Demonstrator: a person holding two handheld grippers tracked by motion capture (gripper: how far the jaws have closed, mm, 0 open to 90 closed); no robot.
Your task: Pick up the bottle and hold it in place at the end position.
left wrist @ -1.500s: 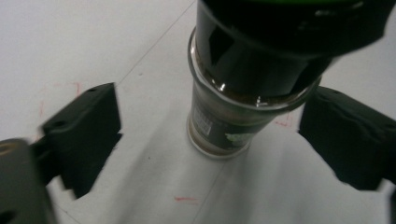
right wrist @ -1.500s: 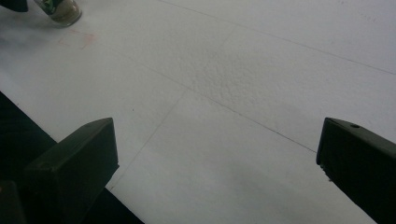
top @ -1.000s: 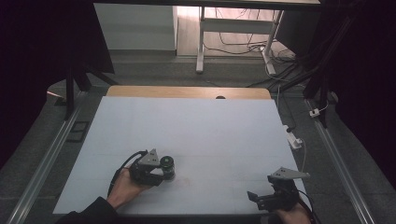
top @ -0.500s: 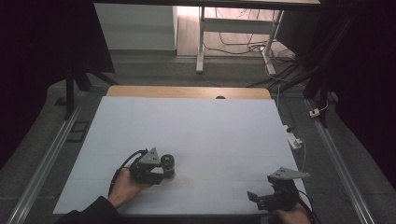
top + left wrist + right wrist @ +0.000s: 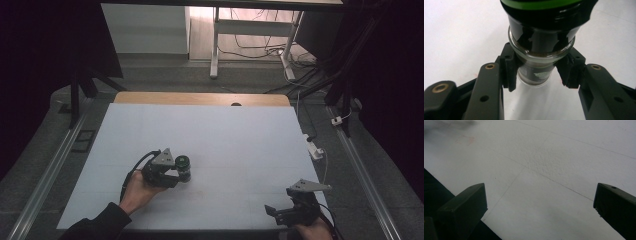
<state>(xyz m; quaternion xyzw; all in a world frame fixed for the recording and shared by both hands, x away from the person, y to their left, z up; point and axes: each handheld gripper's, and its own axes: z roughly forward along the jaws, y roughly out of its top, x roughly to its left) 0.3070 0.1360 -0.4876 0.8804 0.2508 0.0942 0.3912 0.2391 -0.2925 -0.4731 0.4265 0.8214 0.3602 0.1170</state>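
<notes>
A small glass jar (image 5: 183, 166) with dark contents and a black lid ringed in green sits between the jaws of my left gripper (image 5: 181, 173), left of the middle of the white table top (image 5: 225, 135). In the left gripper view the two black pads (image 5: 510, 67) press on the jar (image 5: 541, 47) low on its glass body, and its lid points away from the camera. A hand holds this gripper from behind. My right gripper (image 5: 272, 212) rests at the front right corner, its jaws wide apart over bare white surface (image 5: 541, 202) with nothing between them.
A strip of bare wood (image 5: 200, 98) runs along the table's far edge. A white plug with a cable (image 5: 315, 149) lies at the right edge. Metal rails (image 5: 50, 170) flank the table on the floor, and desk legs with cables stand beyond.
The left gripper, still shut on the jar, has risen a little and shifted slightly away from the front edge. The right gripper has stayed where it was.
</notes>
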